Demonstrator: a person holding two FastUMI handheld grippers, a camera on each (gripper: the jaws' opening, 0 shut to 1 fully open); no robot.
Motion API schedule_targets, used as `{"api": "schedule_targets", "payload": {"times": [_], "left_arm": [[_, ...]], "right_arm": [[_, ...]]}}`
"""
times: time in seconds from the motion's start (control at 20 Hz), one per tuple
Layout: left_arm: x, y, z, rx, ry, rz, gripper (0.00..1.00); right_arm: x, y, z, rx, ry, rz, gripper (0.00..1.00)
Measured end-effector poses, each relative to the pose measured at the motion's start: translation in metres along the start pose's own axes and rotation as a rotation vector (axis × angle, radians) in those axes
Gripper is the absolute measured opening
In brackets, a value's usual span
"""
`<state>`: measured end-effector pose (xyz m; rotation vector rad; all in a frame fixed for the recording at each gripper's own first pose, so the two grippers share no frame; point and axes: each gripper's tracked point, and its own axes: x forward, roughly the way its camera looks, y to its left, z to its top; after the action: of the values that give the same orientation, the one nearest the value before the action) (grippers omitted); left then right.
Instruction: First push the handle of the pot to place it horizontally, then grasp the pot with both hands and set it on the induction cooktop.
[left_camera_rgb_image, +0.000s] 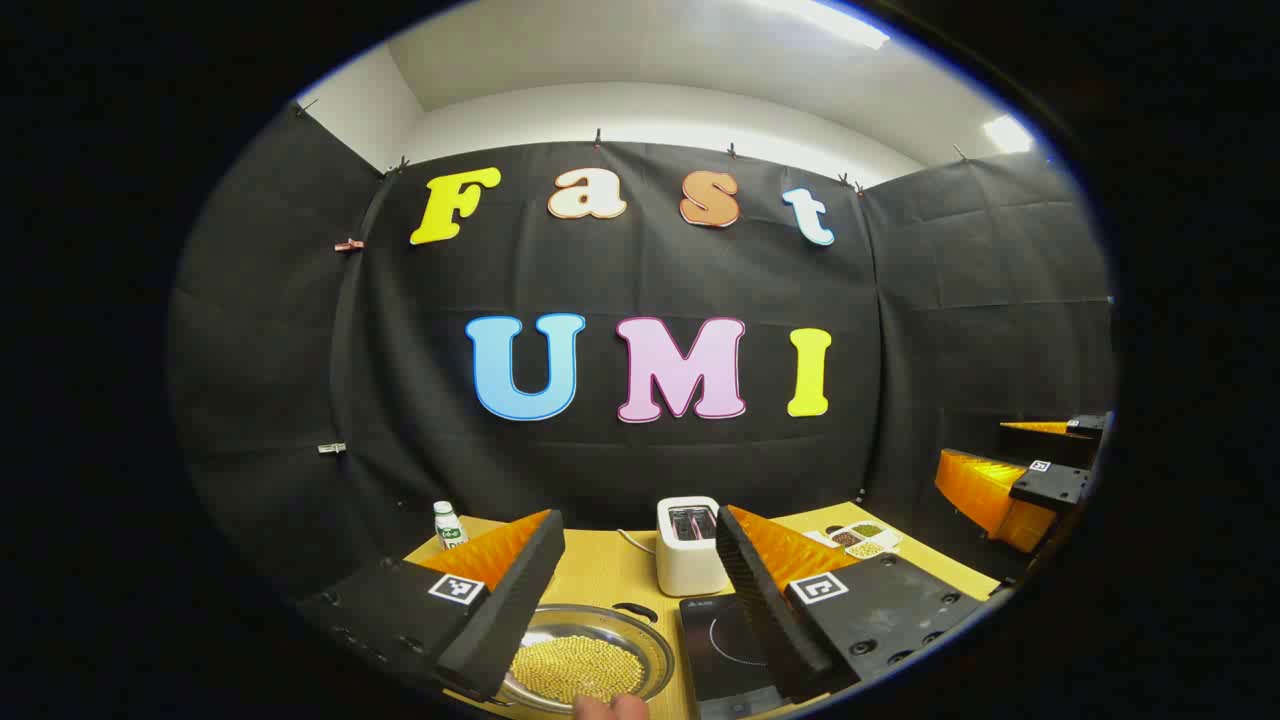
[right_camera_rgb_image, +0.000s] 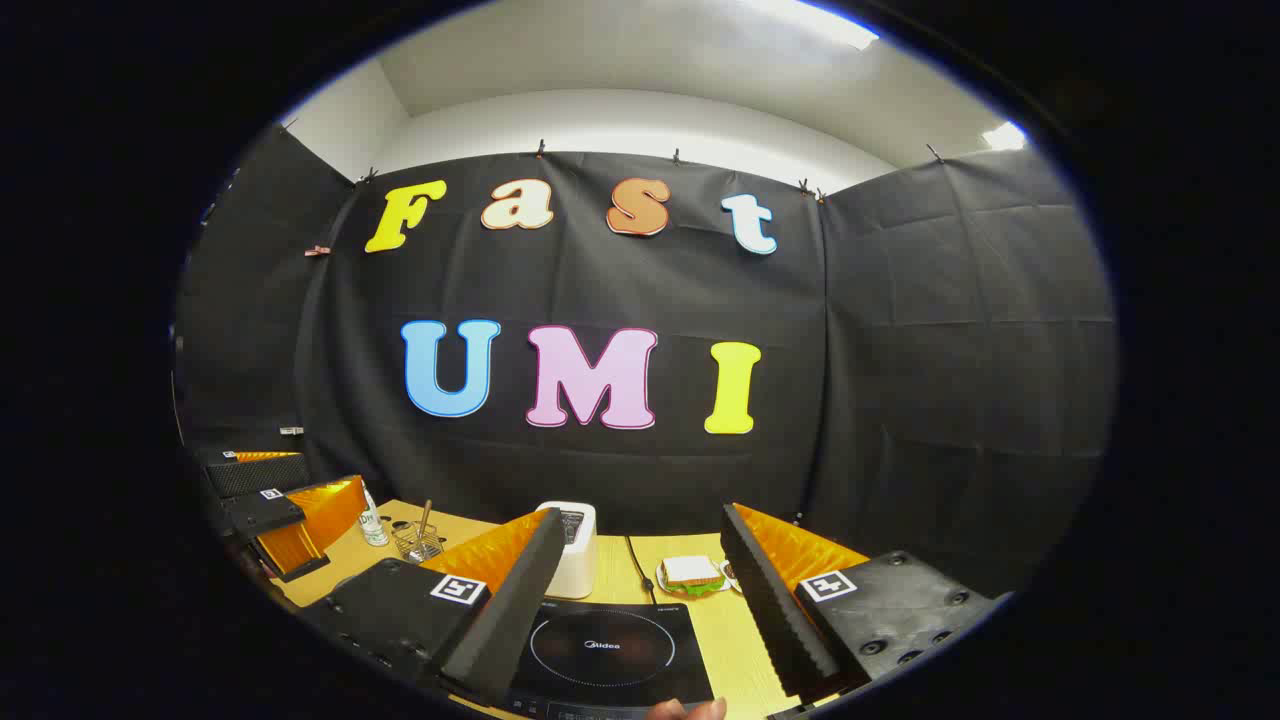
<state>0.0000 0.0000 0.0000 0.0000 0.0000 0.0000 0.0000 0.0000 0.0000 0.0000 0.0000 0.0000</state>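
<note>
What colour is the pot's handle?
Black: a small loop handle at the far rim of the steel pot, clearest in the left gripper view.

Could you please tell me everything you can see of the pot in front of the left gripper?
The pot is a shallow, round, shiny metal vessel that sits upright on the yellow table, left of the black induction cooktop and not on it. A layer of small yellow beads, perhaps beans, covers its bottom. A black handle sits at its far rim. The left gripper stands open above it, and neither finger touches it.
</note>
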Motion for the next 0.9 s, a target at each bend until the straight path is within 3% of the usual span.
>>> {"api": "schedule_targets", "payload": {"times": [0.9], "left_arm": [[-0.0071, -0.0070, 0.0036, 0.006, -0.009, -0.017, 0.95]], "right_arm": [[-0.0069, -0.0077, 0.0024, -0.001, 0.003, -0.009, 0.98]]}}
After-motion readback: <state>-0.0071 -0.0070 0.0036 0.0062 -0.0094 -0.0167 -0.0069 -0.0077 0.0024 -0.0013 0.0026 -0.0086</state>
